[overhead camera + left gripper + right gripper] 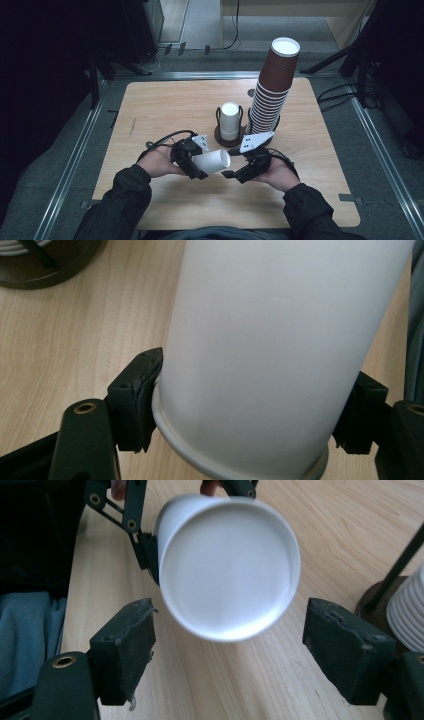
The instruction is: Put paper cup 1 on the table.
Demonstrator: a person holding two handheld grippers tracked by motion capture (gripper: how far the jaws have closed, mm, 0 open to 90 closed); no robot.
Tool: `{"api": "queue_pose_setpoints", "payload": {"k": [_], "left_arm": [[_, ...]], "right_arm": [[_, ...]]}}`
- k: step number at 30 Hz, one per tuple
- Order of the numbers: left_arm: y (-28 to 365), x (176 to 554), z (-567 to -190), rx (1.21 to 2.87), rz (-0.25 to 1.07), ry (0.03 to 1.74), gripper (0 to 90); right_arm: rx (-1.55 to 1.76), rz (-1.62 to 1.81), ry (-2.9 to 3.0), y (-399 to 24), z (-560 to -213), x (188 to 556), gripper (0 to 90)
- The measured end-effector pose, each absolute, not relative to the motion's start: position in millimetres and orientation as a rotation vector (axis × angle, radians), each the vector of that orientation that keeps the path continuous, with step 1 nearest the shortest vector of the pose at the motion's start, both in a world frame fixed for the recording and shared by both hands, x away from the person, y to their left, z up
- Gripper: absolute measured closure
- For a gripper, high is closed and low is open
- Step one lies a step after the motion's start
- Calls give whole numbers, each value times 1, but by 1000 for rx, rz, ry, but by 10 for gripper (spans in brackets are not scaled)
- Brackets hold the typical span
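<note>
A white paper cup [212, 161] lies sideways in the air above the wooden table [165, 110]. My left gripper [196, 165] is shut on the cup near its rolled rim [170, 437], one pad [137, 400] on each side. The cup's closed base [227, 575] faces my right gripper [231, 163]. In the right gripper view that gripper [230, 655] is open, and the base hangs between its two pads [125, 647], touching neither.
A dark stand [220, 134] behind the grippers holds a stack of white cups [230, 120]. A tall leaning stack of brown cups [272, 90] rises just right of it. The person's dark sleeves [120, 200] come in from the bottom.
</note>
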State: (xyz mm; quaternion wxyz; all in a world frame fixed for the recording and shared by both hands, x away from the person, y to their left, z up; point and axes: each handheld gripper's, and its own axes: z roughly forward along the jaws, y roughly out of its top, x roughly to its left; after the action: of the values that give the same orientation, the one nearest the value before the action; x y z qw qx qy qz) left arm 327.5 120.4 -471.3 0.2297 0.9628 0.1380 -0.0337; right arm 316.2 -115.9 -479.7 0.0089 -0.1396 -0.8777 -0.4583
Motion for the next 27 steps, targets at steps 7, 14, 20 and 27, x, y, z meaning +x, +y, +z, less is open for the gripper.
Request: {"api": "queue_pose_setpoints", "payload": {"k": [7, 14, 20, 27], "left_arm": [[111, 323, -476, 2678, -116, 324, 264], [104, 320, -480, 2689, -137, 292, 260], [104, 319, -481, 2695, -137, 284, 251], [107, 316, -479, 2646, -106, 286, 142]], "right_arm": [[-396, -1430, -2726, -109, -478, 314, 215], [-339, -1402, -2727, -107, -478, 311, 297], [-284, -1395, -2746, -106, -477, 309, 350], [-282, -1384, -2740, -108, -476, 308, 346]]}}
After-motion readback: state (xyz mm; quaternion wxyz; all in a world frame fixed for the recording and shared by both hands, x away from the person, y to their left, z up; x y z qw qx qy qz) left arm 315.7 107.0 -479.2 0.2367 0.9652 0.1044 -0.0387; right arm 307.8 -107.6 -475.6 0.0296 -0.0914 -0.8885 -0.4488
